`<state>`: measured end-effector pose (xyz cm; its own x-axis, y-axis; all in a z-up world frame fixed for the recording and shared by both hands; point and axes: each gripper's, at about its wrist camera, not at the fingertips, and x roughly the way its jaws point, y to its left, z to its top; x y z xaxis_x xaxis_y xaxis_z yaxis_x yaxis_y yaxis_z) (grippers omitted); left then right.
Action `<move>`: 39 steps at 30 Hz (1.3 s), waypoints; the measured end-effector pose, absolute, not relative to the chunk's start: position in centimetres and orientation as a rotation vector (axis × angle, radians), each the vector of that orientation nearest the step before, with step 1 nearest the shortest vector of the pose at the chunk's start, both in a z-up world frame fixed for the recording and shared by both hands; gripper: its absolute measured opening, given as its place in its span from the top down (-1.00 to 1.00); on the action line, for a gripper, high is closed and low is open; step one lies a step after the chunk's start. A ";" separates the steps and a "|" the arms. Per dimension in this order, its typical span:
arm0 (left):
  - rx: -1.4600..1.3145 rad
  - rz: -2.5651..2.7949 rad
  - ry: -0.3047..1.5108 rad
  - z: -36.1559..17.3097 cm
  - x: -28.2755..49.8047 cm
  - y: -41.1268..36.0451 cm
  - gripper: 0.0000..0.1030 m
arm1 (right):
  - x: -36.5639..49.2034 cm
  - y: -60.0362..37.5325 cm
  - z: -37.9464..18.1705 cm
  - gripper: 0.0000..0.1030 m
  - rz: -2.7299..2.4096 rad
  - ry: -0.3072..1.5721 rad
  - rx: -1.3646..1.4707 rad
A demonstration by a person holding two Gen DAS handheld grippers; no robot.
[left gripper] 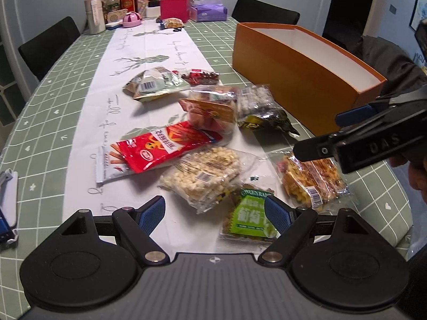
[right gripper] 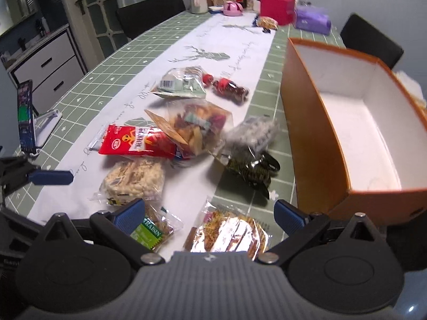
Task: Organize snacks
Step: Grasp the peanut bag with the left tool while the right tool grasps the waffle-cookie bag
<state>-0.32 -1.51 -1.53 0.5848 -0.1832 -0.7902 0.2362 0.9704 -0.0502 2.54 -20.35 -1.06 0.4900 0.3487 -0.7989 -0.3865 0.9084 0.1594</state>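
Observation:
Several snack packs lie on the white runner: a red stick-snack bag (left gripper: 157,149) (right gripper: 136,144), a puffed-rice pack (left gripper: 205,173) (right gripper: 133,178), a green raisin pack (left gripper: 248,218) (right gripper: 149,233), a crispy bar pack (left gripper: 312,178) (right gripper: 229,233), a dark bag (left gripper: 261,112) (right gripper: 250,157), a dried-fruit bag (left gripper: 210,109) (right gripper: 197,125). An empty orange box (left gripper: 301,64) (right gripper: 320,138) stands to the right. My left gripper (left gripper: 213,213) is open and empty above the raisin pack. My right gripper (right gripper: 210,213) is open and empty over the bar pack; it also shows in the left wrist view (left gripper: 320,133).
A green checked tablecloth (left gripper: 53,101) covers the table. Bottles, a pink box (left gripper: 174,8) and a purple tissue pack (left gripper: 209,10) crowd the far end. A phone on a stand (right gripper: 26,114) stands at the left edge. Black chairs (left gripper: 48,45) surround the table.

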 end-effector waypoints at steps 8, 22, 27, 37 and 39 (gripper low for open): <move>0.148 -0.281 0.924 -1.3 0.5 -1.2 -0.85 | 2.6 -20.9 -3.5 -0.93 0.429 1.065 0.033; 0.502 -0.396 0.753 -4.3 0.2 -2.0 -0.80 | 2.8 -21.4 -5.0 -0.93 0.384 1.116 0.103; 0.666 -0.377 0.645 -5.5 -0.3 -3.0 -0.80 | 3.0 -21.3 -5.3 -0.94 0.356 1.121 0.122; 0.877 -0.420 0.583 -8.0 0.2 -5.3 -0.57 | 2.9 -20.6 -6.4 -0.93 0.232 1.145 0.029; 0.884 -0.410 0.578 -8.1 0.8 -5.2 -0.53 | 3.0 -20.7 -6.8 -0.93 0.234 1.155 0.038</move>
